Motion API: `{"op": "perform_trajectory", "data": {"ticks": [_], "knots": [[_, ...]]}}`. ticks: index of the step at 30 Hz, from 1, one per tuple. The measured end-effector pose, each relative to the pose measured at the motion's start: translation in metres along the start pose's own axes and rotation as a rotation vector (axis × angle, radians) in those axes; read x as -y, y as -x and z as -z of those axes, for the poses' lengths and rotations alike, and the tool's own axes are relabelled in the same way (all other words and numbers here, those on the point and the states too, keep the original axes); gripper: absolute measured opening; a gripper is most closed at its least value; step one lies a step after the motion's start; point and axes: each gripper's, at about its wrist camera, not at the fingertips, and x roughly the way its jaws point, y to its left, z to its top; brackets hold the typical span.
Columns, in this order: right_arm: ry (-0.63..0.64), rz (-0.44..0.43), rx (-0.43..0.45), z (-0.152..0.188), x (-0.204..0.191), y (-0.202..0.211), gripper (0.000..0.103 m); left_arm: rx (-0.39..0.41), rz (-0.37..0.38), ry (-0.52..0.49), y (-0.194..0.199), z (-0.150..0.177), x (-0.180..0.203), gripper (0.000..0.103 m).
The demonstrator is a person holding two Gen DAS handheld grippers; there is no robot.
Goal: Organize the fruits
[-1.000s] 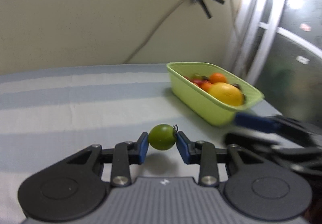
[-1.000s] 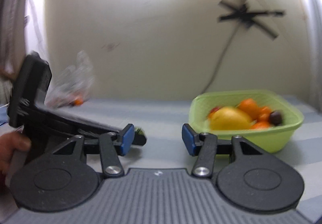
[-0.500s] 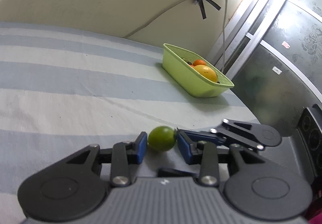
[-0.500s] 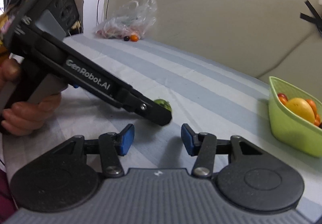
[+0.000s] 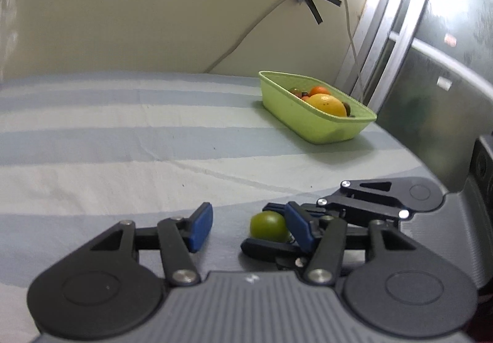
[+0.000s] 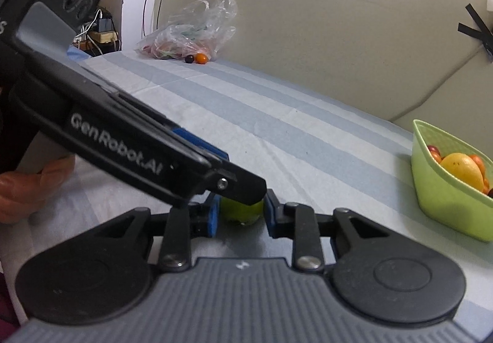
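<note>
Here the right hand-held gripper is closing around the green fruit, both pads touching it; the left hand-held gripper is opening, its pads clear of the fruit.

Striped tablecloth under green basket

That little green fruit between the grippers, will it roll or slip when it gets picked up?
The green fruit looks round and smooth-skinned, so it would probably roll on the striped cloth if released. The right gripper is closing around its sides; a slip seems possible.
</note>
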Motion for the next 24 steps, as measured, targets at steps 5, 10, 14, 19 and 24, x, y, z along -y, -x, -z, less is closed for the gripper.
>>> {"op": "perform_trajectory", "data": {"ticks": [5,10,14,19,24], "knots": [[-0.035,-0.007,-0.005,0.001,0.002,0.001,0.033,0.001,-0.066,-0.066,0.001,0.001,0.019,0.053],[-0.036,0.0,-0.005,0.001,0.0,0.001,0.033,-0.012,-0.067,-0.044,0.001,0.002,0.018,0.054],[-0.041,-0.003,-0.005,0.001,0.001,0.0,0.033,-0.017,-0.073,-0.037,0.001,0.002,0.019,0.054],[-0.045,-0.005,-0.006,0.001,0.002,0.001,0.034,-0.024,-0.068,-0.024,0.0,0.002,0.017,0.054],[-0.061,-0.003,-0.006,0.001,0.004,0.001,0.043,-0.029,-0.065,-0.016,-0.001,0.001,0.017,0.055]]}}
